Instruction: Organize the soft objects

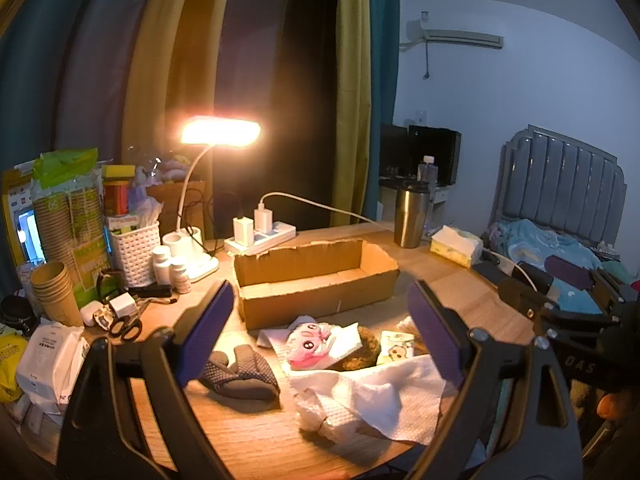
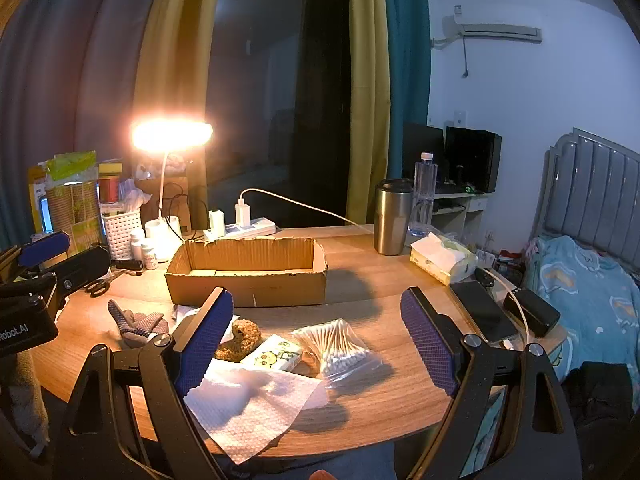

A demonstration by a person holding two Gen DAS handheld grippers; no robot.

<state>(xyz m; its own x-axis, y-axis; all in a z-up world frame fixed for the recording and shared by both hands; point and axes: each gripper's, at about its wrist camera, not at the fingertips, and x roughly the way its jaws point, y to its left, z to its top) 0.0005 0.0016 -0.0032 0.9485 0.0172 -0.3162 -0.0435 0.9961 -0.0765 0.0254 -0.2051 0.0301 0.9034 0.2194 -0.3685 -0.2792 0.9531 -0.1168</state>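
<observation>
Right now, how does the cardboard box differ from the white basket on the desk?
The cardboard box is brown, long and low, with plain walls and ragged top edges; the white basket is taller, narrower and woven with holes. The cardboard box shows nothing inside; the white basket is stuffed with packets. The cardboard box sits mid-desk, the white basket in the clutter by the lamp. Both are open-topped containers.

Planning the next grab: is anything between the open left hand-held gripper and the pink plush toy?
Nothing visible blocks it. The left hand-held gripper is open above the pink plush toy, which lies on white paper towel; a white tag partly overlaps its right side.
</observation>
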